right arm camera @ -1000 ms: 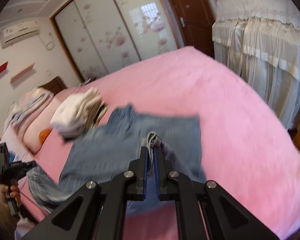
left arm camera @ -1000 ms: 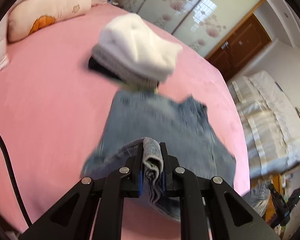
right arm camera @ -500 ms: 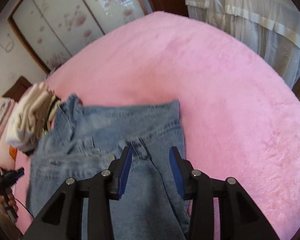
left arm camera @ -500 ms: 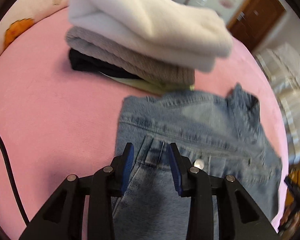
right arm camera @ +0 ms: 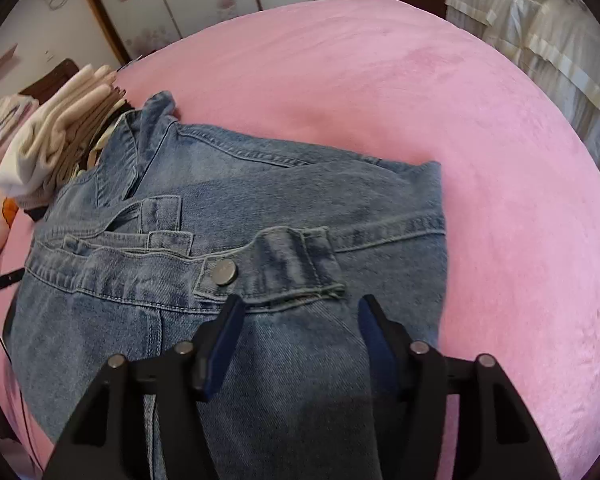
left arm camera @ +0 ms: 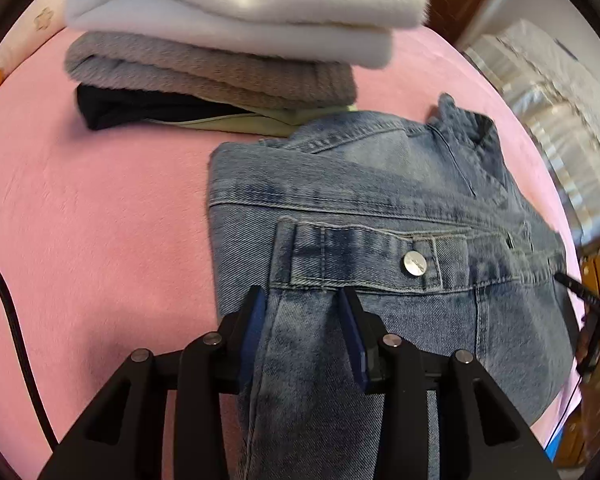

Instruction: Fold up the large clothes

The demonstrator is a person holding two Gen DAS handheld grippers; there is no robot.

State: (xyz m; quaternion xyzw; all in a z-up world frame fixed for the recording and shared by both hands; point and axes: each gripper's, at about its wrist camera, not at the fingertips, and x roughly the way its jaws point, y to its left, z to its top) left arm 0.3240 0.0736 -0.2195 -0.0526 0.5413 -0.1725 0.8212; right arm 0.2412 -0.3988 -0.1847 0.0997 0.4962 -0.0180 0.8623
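A blue denim jacket [left arm camera: 380, 200] lies folded on the pink bed [left arm camera: 99, 220], a buttoned cuff turned up in each view. My left gripper [left arm camera: 302, 308] hovers low over a sleeve just short of its cuff. Its jaws are opening, and the denim between them is not pinched. My right gripper [right arm camera: 300, 312] stands over the other sleeve [right arm camera: 291, 360] behind its cuff. Its jaws are opening wider, with cloth lying loose between the pads. Each gripper's tip shows at the edge of the other's view.
A stack of folded clothes [left arm camera: 227, 12], white on grey on black and green, sits just beyond the jacket's collar. A black cable [left arm camera: 11, 320] runs at the left. Floral wardrobe doors [right arm camera: 219, 0] and draped furniture [right arm camera: 540, 48] stand past the bed.
Both grippers came down to the bed with pinched denim folds, then let go and spread their jaws. The jacket's sleeves now lie flat on its body.
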